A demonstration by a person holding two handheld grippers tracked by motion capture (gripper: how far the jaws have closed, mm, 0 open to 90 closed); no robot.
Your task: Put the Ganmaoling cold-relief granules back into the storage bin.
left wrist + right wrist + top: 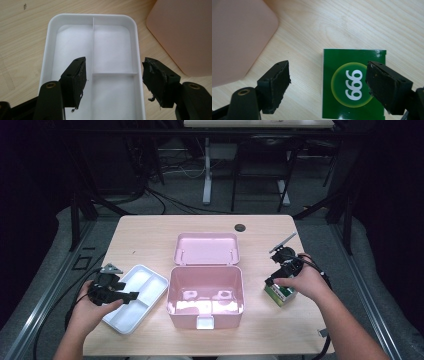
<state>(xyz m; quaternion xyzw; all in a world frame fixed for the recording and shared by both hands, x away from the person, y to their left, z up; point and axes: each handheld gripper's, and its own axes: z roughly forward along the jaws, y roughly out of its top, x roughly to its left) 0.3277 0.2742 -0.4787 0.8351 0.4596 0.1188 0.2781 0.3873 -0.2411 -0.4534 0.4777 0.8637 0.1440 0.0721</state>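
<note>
A pale wooden worktop (150, 237) is standing in a dark room, with cables and table legs showing on the floor behind it. At the left, the left hand-held gripper (113, 77) is hovering over the near end of a white divided tray (51, 27), its jaws standing wide apart with nothing between them; the tray's cross divider is lying directly between the pads, and no pad is touching it. Just to the right of that gripper, an open pink box (206, 292) is sitting mid-worktop with its lid (206, 248) lying back behind it. Farther right, the right hand-held gripper (327, 82) is also spread wide, holding nothing. A green carton (353, 85) printed with 999 is lying flat on the wood below it, partly under the right-hand jaw and well clear of the other.
</note>
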